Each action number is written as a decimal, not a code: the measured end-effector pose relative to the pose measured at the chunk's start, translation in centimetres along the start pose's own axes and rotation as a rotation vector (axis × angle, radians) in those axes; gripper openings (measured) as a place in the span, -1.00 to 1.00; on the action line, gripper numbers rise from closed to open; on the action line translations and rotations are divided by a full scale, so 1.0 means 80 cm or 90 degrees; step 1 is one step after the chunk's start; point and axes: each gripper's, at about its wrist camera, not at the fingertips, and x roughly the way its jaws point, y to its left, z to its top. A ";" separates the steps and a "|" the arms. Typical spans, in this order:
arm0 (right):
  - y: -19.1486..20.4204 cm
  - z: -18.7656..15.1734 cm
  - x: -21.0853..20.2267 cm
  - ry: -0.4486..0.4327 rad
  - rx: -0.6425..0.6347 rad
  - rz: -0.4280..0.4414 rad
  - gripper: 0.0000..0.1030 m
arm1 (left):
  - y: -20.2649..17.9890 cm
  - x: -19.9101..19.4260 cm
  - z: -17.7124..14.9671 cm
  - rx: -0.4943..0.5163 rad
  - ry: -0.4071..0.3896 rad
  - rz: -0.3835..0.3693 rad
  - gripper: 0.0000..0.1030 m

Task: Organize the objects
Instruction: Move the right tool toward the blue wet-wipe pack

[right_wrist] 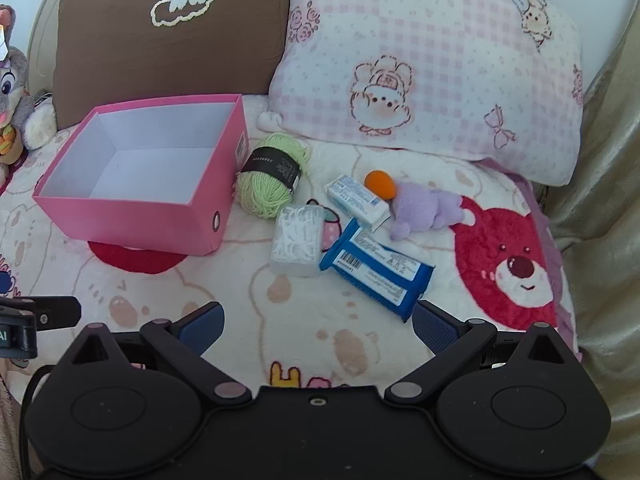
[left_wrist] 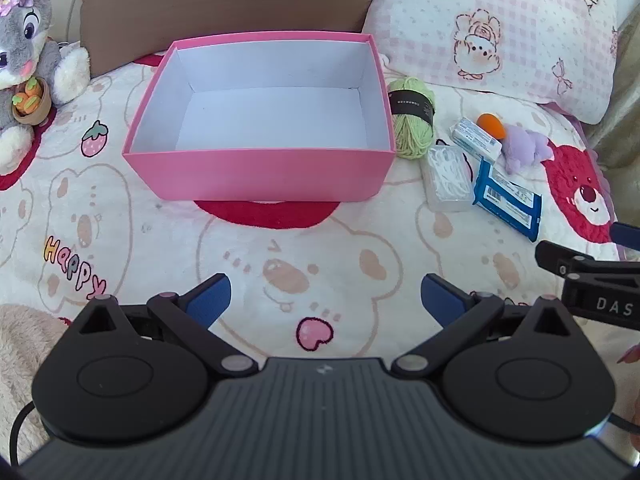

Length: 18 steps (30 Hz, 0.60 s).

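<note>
Nearest, the right gripper (right_wrist: 316, 326) and left gripper (left_wrist: 325, 300) are held over the blanket (right_wrist: 304, 344) with jaws spread wide and nothing between them. Just beyond the right gripper a blue wipes pack (right_wrist: 376, 266) is seen, probably soft, light and slick, best pinched across its short width; beside it lie a rigid clear floss box (right_wrist: 296, 240) and a small carton (right_wrist: 357, 200). Farther off, squashy green yarn (right_wrist: 270, 178) and a purple plush (right_wrist: 426, 208) are laid beside the empty pink box (right_wrist: 132, 200).

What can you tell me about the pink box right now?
The pink box is an open, lidless rectangular box, apparently cardboard, pink outside and white inside, with nothing in it. One end has a small round finger hole and a label. It sits upright on the blanket, with the green yarn ball right beside that end.
</note>
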 end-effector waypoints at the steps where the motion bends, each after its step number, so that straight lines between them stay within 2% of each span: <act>1: 0.000 0.000 0.001 0.004 0.003 0.000 0.97 | -0.001 0.001 0.000 0.002 0.003 -0.002 1.00; 7: 0.000 0.001 0.003 0.010 0.007 -0.002 0.97 | -0.003 0.003 0.001 0.007 0.007 -0.003 1.00; 18: -0.007 0.007 -0.019 -0.017 0.009 0.010 0.97 | -0.001 -0.002 0.002 0.008 0.005 -0.011 1.00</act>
